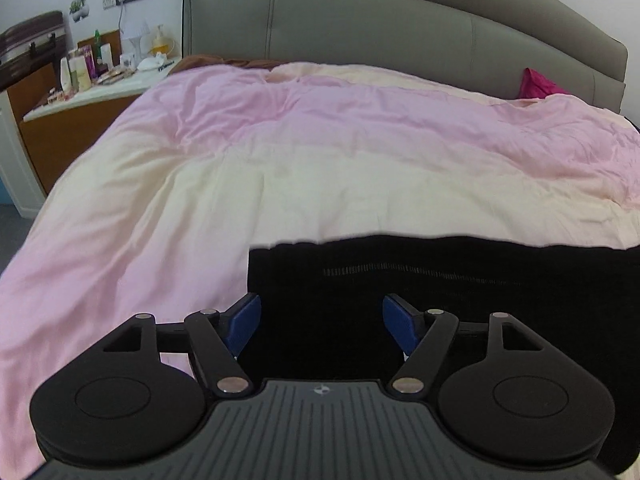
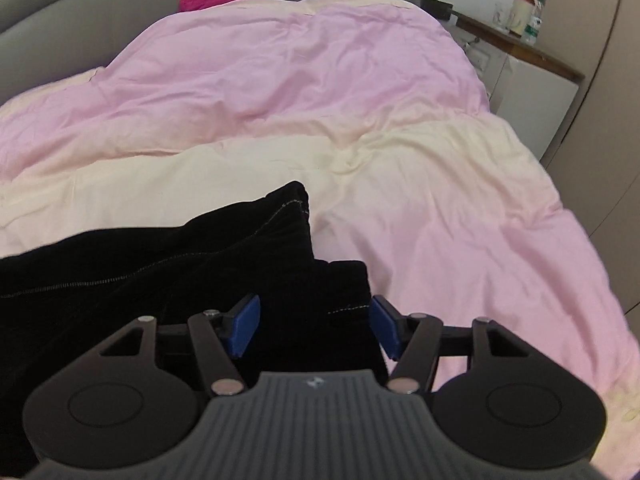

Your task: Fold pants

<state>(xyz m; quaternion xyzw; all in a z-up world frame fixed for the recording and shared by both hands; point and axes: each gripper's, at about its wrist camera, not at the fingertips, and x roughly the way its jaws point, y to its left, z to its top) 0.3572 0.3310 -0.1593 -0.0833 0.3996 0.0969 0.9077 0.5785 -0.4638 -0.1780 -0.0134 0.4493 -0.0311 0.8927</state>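
Black pants (image 1: pixel 440 300) lie folded on the pink and cream duvet (image 1: pixel 240 184) of a bed. In the left wrist view my left gripper (image 1: pixel 322 326) is open over the pants' left edge, blue pads wide apart. In the right wrist view the pants (image 2: pixel 180 272) show stitched seams and a raised fold. My right gripper (image 2: pixel 314 328) is open over the pants' right end, holding nothing.
A grey padded headboard (image 1: pixel 400 32) runs behind the bed. A cluttered nightstand (image 1: pixel 92 92) stands at the left. A magenta cloth (image 1: pixel 538 84) lies by the headboard. A shelf with cups (image 2: pixel 524 28) stands at the right beside the bed.
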